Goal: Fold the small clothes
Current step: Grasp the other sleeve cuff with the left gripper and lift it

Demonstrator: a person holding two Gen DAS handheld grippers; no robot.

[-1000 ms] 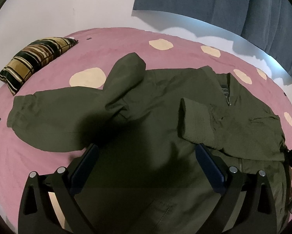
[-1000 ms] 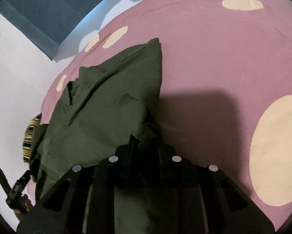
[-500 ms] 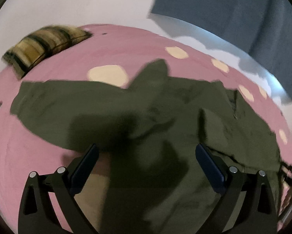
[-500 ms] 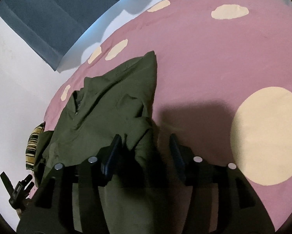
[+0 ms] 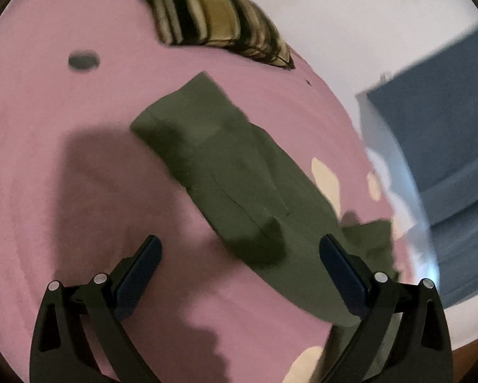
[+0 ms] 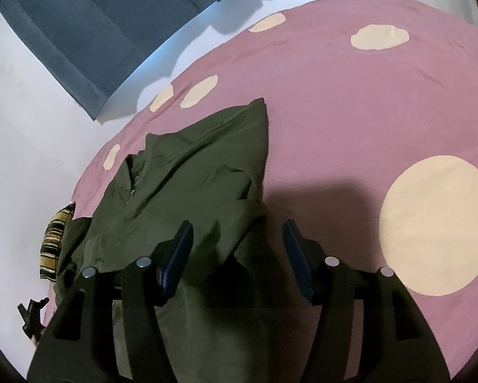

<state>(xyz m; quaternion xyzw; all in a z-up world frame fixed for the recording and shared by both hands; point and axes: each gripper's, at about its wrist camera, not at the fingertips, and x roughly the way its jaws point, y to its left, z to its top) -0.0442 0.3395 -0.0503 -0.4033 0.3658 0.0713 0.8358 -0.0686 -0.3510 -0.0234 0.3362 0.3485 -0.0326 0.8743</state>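
Note:
An olive green jacket (image 6: 181, 185) lies on the pink bedspread (image 6: 350, 102), its right side folded in over the body. My right gripper (image 6: 237, 249) hangs just above the folded edge. Its jaws are opening, and the cloth lies loose between the blue pads (image 6: 178, 252) without being pressed. In the left wrist view the jacket's outstretched sleeve (image 5: 226, 172) runs diagonally, its cuff toward the pillow. My left gripper (image 5: 240, 255) stands open above the sleeve's lower part with nothing gripped; this view is blurred.
A striped black-and-gold pillow (image 5: 213, 22) lies at the bed's far edge beyond the cuff. Blue curtain (image 6: 95, 25) hangs on the white wall behind the bed. The bedspread has cream dots (image 6: 433, 223), with bare cover to the jacket's right.
My right gripper has opened and let go of the jacket edge it was shut on. My left gripper has swung left from over the jacket's body to the outstretched sleeve, rolling as it went.

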